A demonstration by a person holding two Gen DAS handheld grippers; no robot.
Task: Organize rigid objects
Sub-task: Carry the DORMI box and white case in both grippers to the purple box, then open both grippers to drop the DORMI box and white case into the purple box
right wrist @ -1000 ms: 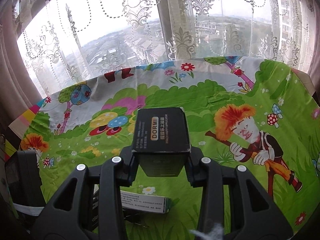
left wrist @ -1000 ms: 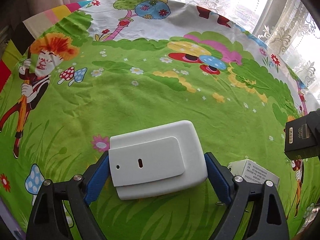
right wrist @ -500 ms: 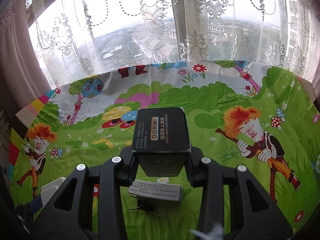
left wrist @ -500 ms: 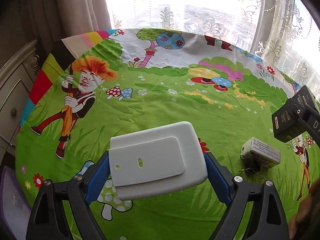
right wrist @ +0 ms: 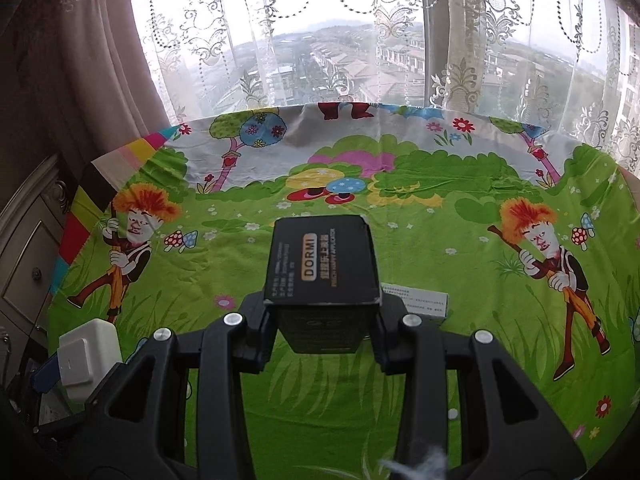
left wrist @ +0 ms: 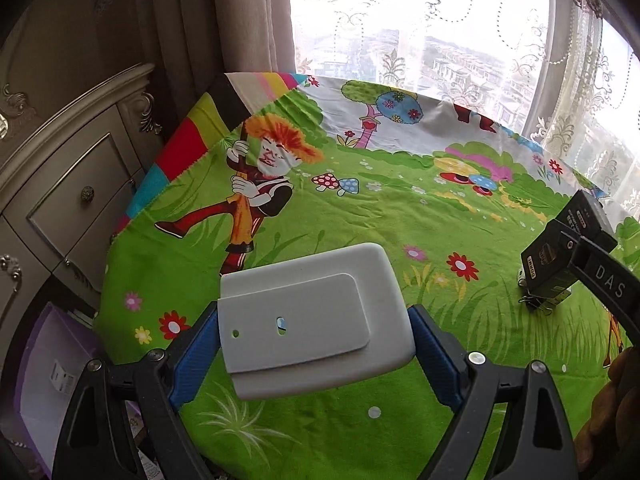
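Note:
My left gripper (left wrist: 316, 344) is shut on a white plastic box (left wrist: 312, 320) with a raised lid panel and holds it above the near left part of the cartoon tablecloth (left wrist: 400, 216). The white box also shows in the right wrist view (right wrist: 88, 356) at the lower left. My right gripper (right wrist: 322, 320) is shut on a black DORMI box (right wrist: 322, 268) and holds it above the cloth's middle. The black box also shows in the left wrist view (left wrist: 564, 248) at the right. A small white carton (right wrist: 416, 300) lies on the cloth just right of the black box.
A black binder clip (left wrist: 538, 302) lies under the black box in the left wrist view. A carved cream drawer cabinet (left wrist: 60, 184) stands left of the table. A purple bin (left wrist: 48, 372) sits on the floor below it. Lace curtains (right wrist: 360, 40) and a window lie behind.
My left gripper has pulled back and to the left with the white box, bringing the cabinet and table edge into view. My right gripper has drawn back and shifted left with the black box.

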